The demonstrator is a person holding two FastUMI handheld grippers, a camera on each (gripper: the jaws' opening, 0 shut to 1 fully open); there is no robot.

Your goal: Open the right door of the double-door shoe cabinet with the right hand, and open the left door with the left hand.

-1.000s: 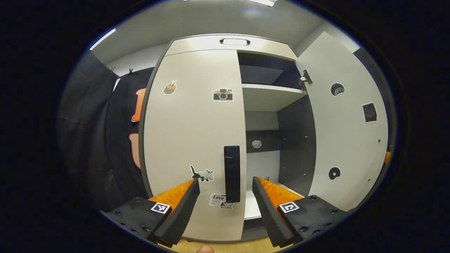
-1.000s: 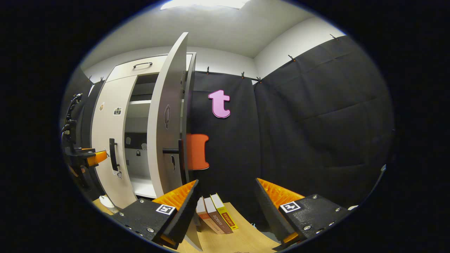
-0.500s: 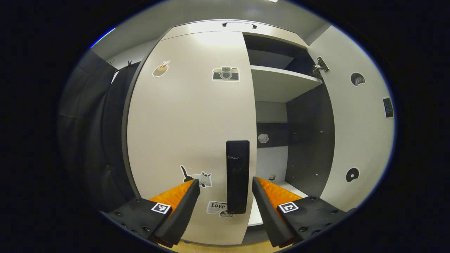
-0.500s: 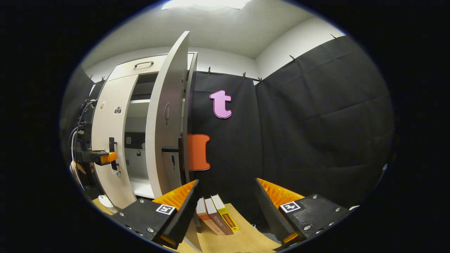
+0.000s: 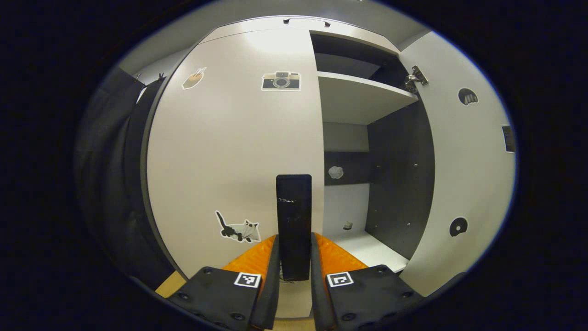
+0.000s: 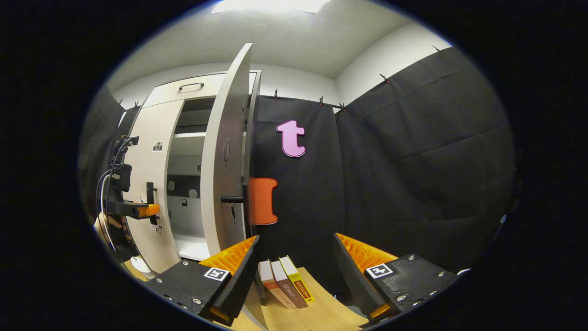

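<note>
The shoe cabinet's left door (image 5: 229, 151) is closed flat, with stickers on it and a black vertical handle (image 5: 294, 220) near its right edge. My left gripper (image 5: 294, 250) is shut on the lower part of that handle, one finger pressing each side. The right door (image 5: 464, 174) stands swung wide open, and white shelves (image 5: 363, 96) show inside. In the right gripper view, the open right door (image 6: 225, 151) is edge-on with its handle (image 6: 232, 199) sticking out. My right gripper (image 6: 296, 250) is open and holds nothing, to the right of that door. The left gripper (image 6: 149, 210) sits at the left door (image 6: 151, 170).
Three books (image 6: 287, 285) stand leaning on a wooden surface (image 6: 330, 312) just under my right gripper. A hand (image 6: 108, 223) and cables hold the left gripper at the far left. A small white object (image 6: 140, 264) lies low by the cabinet's foot.
My left gripper moved forward to the left door's handle and shut on it. The right gripper stayed open and barely shifted.
</note>
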